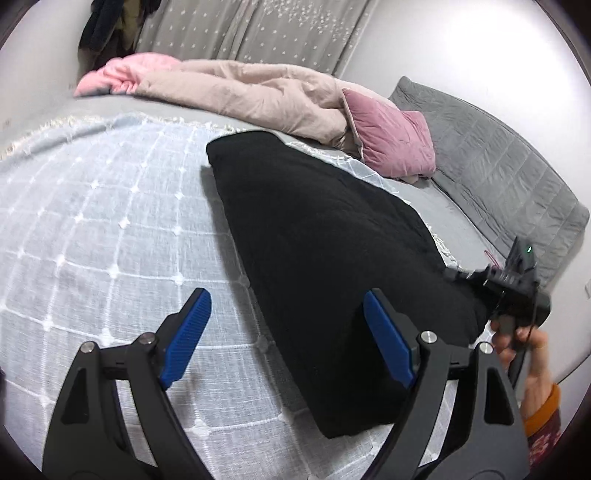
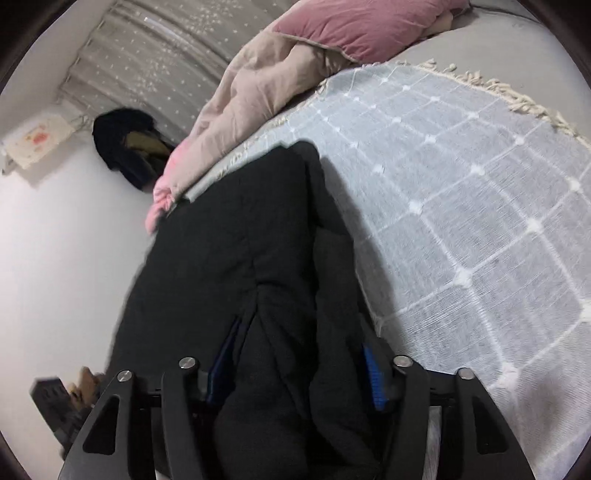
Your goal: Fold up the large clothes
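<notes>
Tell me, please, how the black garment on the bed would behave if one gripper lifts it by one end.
The black garment looks thick and soft, so it would probably sag and partly unfold. It seems bulky between the right gripper fingers, so perhaps fairly heavy. Its matte knit likely resists slipping.

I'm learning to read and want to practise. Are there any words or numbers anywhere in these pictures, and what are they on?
No words or numbers can be read.
White card on the wall: red and orange marks, too blurred to read.
Right gripper: a small green light, no letters.
Black garment, pale blue blanket, pink pillow and grey curtain: no writing, only patterns.
</notes>
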{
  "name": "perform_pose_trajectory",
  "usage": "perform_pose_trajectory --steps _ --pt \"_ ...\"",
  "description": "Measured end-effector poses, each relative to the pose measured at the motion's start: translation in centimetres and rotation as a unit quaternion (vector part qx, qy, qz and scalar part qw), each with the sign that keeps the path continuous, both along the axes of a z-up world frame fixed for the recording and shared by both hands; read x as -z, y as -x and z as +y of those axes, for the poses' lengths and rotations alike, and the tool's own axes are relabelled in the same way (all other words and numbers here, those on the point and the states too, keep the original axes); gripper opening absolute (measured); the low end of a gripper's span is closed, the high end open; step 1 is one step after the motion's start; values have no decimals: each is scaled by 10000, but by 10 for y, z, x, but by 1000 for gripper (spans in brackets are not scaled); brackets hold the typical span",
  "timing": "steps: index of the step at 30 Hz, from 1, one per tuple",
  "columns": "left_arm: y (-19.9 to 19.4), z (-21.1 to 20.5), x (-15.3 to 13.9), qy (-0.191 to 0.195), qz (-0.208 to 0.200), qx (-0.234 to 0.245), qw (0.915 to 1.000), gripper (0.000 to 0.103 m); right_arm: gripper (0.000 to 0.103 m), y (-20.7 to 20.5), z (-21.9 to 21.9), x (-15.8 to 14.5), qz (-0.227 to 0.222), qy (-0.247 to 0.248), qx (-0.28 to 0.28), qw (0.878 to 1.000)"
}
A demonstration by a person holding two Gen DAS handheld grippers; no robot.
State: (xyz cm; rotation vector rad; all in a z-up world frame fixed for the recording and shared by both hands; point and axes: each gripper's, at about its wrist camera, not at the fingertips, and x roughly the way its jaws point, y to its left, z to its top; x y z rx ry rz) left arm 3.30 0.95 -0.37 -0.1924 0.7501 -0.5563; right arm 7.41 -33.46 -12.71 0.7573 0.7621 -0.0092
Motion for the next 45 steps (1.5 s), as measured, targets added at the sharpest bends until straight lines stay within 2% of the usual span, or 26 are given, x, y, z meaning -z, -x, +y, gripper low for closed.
perform_pose_trajectory --steps 4,7,9,11,13,15,18,20,21,24,28,31,33,35,36,37,39,42,43,45 --pt "13 0 -18 -43 -324 278 9991 81 61 30 -2 -30 -384 199 295 9986" --pt "24 -14 -27 -357 -428 737 9957 81 61 57 4 -54 -642 542 461 9954" --pt "40 -23 -33 -540 -529 1143 9906 81 61 78 5 -62 -809 686 446 9934" --pt "53 -33 -36 -773 -694 1422 9844 81 61 87 11 -70 -815 739 363 9933" --pt "62 -47 -32 -1097 -742 1612 9780 81 61 83 17 -64 -502 614 217 9966" --pt "65 -61 -22 -1432 -822 1628 9727 81 61 78 16 -49 -132 281 118 9994" --pt "56 -74 -1 -1894 -729 1349 9698 78 64 73 13 -36 167 220 218 9994" --pt "47 -77 14 -2055 -564 1080 9710 68 71 70 14 -34 116 143 217 9996" --pt "40 -77 22 -2139 -453 948 9712 57 72 67 15 -33 84 156 212 9996" --pt "20 -64 33 -1849 11 826 9793 54 71 59 21 -32 -19 316 225 9992" --pt "-2 -51 55 -1796 824 975 9754 54 70 36 22 -13 235 711 161 9971" --pt "-10 -45 53 -1461 1247 1283 9730 54 72 21 13 13 536 339 -18 9980" --pt "-8 -43 48 -1382 1393 1536 9684 55 73 22 6 12 484 141 -50 9987" --pt "-2 -41 40 -1426 1416 1767 9635 59 76 27 2 7 440 9 -138 9989" --pt "-1 -38 35 -1405 1370 1791 9641 64 76 29 0 5 436 -66 -180 9989" --pt "1 -34 25 -1290 1283 1813 9665 71 76 33 -2 2 420 -164 -225 9987" --pt "0 -24 10 -946 1248 1913 9690 80 77 41 -8 -4 335 -372 -270 9984" --pt "-3 -6 -11 -64 1339 2177 9668 85 79 51 -17 -13 152 -465 -205 9986" --pt "-7 0 -16 267 1360 2141 9669 90 83 52 -20 -16 88 -476 -174 9987" --pt "-14 9 -16 613 1359 1924 9699 100 87 52 -26 -22 -52 -519 -94 9986"
